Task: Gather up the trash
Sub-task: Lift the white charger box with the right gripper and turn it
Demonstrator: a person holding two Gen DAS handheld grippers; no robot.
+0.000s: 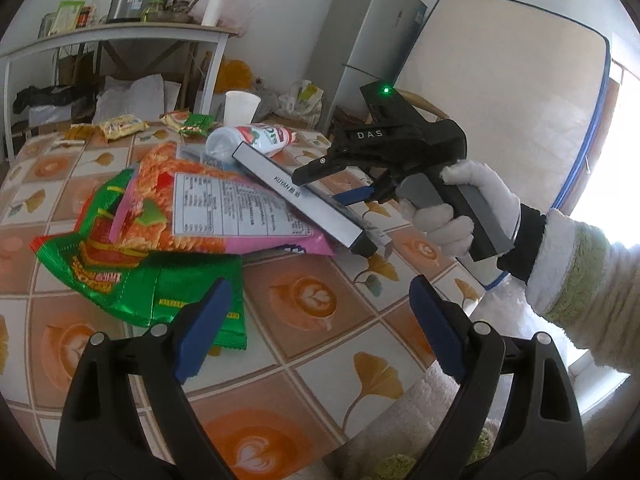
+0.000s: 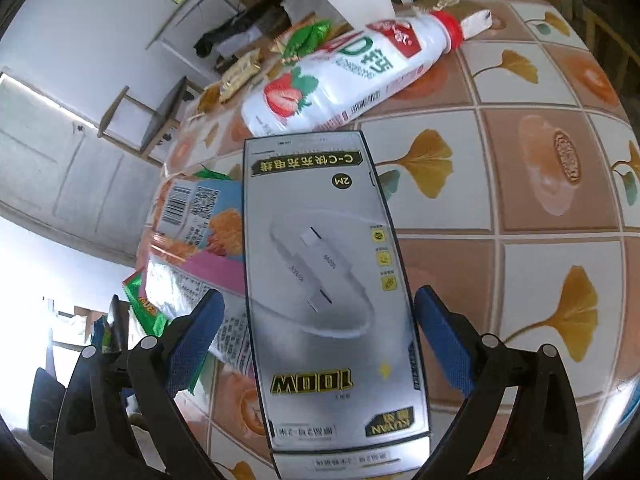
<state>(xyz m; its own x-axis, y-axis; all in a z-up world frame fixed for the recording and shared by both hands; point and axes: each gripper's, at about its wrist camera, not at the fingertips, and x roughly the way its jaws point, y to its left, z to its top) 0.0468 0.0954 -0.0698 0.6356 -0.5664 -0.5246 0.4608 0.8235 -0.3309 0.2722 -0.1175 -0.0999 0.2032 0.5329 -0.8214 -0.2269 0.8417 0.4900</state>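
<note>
A silver cable box lies slanted across an orange-and-pink snack bag on the tiled-pattern table. My right gripper straddles the box with its jaws wide. A gap shows beside the left pad, so nothing is clamped. In the left wrist view that gripper is held by a white-gloved hand. A green snack bag lies under the orange one. My left gripper hangs open and empty over the table, its left finger above the green bag's edge. A strawberry drink bottle lies on its side behind the box.
A white paper cup and small snack packets sit at the table's far side. A shelf with pots, a grey fridge and a leaning mattress stand behind. The table's edge runs close on the right.
</note>
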